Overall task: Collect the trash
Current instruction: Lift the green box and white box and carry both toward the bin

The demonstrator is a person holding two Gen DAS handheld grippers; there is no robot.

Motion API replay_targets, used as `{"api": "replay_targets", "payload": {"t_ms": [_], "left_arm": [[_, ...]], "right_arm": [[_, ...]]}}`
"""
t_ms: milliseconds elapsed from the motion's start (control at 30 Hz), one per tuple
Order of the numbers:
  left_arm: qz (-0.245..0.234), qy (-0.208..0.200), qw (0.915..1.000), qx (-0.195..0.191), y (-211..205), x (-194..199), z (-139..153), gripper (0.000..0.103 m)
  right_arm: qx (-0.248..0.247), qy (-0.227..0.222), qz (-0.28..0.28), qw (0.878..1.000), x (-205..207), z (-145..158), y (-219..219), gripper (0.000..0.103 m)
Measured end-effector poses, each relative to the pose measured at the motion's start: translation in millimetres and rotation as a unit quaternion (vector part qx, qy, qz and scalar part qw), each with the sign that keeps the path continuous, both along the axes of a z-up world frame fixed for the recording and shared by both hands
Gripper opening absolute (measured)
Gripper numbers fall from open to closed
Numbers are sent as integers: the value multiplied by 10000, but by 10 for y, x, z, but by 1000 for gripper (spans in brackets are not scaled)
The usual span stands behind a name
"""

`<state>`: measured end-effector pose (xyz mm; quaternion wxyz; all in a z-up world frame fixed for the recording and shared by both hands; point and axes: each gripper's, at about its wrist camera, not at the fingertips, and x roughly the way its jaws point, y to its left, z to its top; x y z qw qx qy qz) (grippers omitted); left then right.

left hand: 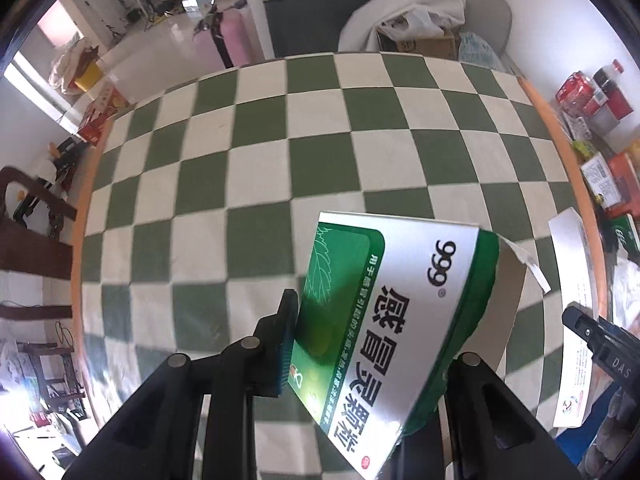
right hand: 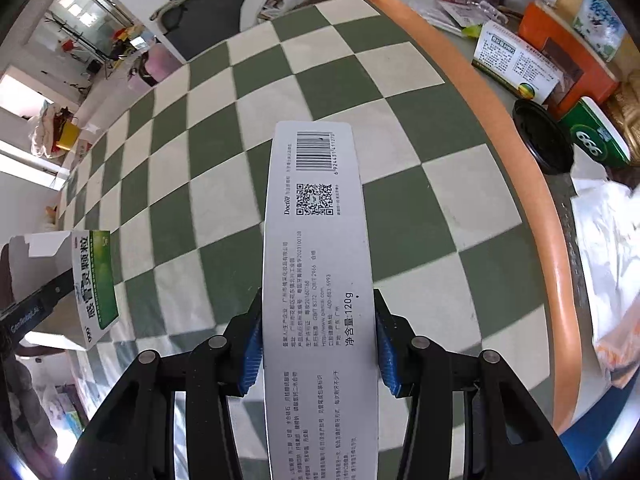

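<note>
My left gripper [left hand: 366, 344] is shut on a green and white 999 medicine box [left hand: 384, 320], held tilted above the green-and-white checkered table [left hand: 260, 160]; its end flap hangs open. That box also shows at the left of the right wrist view [right hand: 96, 280]. My right gripper [right hand: 318, 336] is shut on a long white box [right hand: 316, 240] with a barcode and QR code, held above the table. The white box shows at the right of the left wrist view [left hand: 572, 320], with the right gripper [left hand: 596, 340] on it.
The table has an orange rim [right hand: 516, 160]. Beyond its right edge lie boxes, a red package, a black round lid [right hand: 542, 140], another green 999 box [right hand: 596, 140] and a white plastic bag [right hand: 608, 264]. A cardboard box with cloth [left hand: 416, 36] stands beyond the far edge.
</note>
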<state>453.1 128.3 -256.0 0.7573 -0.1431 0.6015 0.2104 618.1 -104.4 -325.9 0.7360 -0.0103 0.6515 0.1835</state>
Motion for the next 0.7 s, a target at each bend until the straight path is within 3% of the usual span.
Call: {"api": "replay_targets", "payload": {"t_ms": [133,333,533,700], "left_arm": [[32,-247,9997,26,-1,-612,166,23],[104,-547,9984,-14,-113,-1669,335,23],[104,-519,9983,-235,-256,-2736,281,23],[197,-242,9978,-586,-454,-3465,25,23]], "right_arm": [[95,-157,70,9998,-378,195,-4,49],[360,-431,96,9984,-1285,489,-65,49],[506,-454,8,9977,-2648,590,-211,49],[603,37,35,9982,-3748,433,-398,49]]}}
